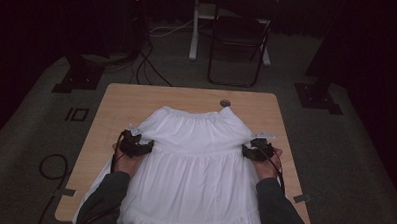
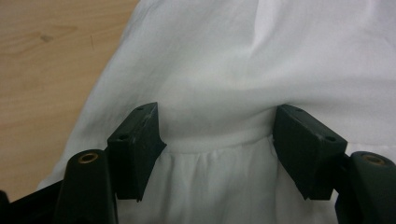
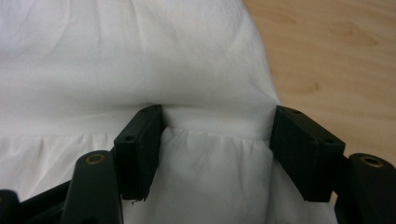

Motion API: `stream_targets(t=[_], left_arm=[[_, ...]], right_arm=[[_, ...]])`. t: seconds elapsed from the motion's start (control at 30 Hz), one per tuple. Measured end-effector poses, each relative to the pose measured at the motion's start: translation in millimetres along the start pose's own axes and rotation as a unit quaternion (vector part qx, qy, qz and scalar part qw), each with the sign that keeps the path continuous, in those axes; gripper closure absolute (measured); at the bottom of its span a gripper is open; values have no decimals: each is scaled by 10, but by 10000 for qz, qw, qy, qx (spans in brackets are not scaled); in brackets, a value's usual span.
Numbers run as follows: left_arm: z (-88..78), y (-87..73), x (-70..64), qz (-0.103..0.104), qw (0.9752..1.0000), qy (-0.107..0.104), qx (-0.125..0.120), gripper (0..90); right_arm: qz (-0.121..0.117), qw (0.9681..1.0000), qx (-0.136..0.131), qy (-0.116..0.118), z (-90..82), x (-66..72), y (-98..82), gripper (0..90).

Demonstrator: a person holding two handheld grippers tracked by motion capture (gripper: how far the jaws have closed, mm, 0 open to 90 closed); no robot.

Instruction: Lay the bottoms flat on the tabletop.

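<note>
A white tiered skirt (image 1: 195,157) lies spread flat on the wooden table (image 1: 127,99), its gathered waistband at the far end. My left gripper (image 1: 146,146) rests on the skirt's left edge at the tier seam. In the left gripper view its jaws stand apart with the seam (image 2: 215,140) running between them. My right gripper (image 1: 247,151) rests on the skirt's right edge at the same seam. Its jaws are also apart, pressed down on the white cloth (image 3: 215,154), with the seam between them.
A small round grey object (image 1: 225,103) sits near the table's far edge behind the waistband. A dark folding chair (image 1: 239,38) and cables (image 1: 148,65) stand on the floor beyond the table. Bare wood shows left and right of the skirt.
</note>
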State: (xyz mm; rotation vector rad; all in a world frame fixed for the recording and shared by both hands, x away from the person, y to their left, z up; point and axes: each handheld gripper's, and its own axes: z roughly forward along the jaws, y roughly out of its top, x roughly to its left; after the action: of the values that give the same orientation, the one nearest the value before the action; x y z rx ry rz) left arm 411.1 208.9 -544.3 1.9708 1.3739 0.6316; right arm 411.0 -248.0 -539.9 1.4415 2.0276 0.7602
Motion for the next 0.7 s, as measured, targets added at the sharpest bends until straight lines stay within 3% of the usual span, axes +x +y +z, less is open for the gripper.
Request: stream_targets(t=[0.43,0.6,0.7], left_arm=[[350,332,103,-294,9989,360,47,294],[403,383,77,-424,9979,484,61,280],[387,373,64,-406,9981,454,82,280]], right_arm=[[310,9987,212,-338,453,-115,494,347],[447,9970,412,-475,537,-163,615,324],[361,9969,483,-514,531,-144,635,331]])
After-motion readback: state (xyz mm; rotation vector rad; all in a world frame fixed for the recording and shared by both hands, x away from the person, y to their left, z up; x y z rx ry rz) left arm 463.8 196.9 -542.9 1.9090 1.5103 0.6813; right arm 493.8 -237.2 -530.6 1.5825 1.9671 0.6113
